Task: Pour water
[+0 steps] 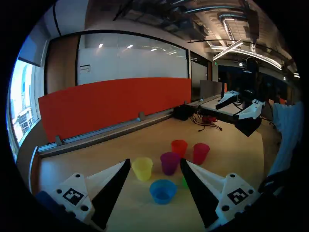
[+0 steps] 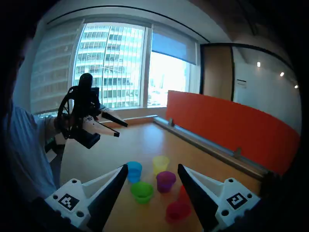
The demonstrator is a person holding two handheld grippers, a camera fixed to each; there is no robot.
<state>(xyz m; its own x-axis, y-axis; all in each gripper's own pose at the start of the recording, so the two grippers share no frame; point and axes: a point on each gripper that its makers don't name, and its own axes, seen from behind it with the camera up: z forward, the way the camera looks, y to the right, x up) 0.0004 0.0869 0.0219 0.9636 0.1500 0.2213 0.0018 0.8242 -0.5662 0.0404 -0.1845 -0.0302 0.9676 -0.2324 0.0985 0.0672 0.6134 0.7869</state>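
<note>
Several small plastic cups stand together on the wooden table [image 1: 96, 162]: yellow [image 1: 142, 168], purple [image 1: 170, 162], orange-red [image 1: 179, 147], magenta [image 1: 201, 153] and blue [image 1: 163, 191], with a green one [image 1: 184, 181] half hidden behind a finger. My left gripper [image 1: 153, 161] hangs open above them, holding nothing. In the right gripper view the cups show as blue [image 2: 134, 171], yellow [image 2: 160, 164], purple [image 2: 165, 181], green [image 2: 141, 191] and magenta [image 2: 177, 212]. My right gripper [image 2: 151, 168] is open and empty over them. The left gripper [image 2: 122, 130] appears farther off, open; the right gripper [image 1: 226, 112] likewise.
An orange partition [image 1: 116, 102] with a metal rail runs along the table's far side. A black box with cables [image 1: 184, 112] sits at its end. Large windows [image 2: 112, 65] lie beyond the table. A person's light sleeve [image 2: 27, 154] is at the left.
</note>
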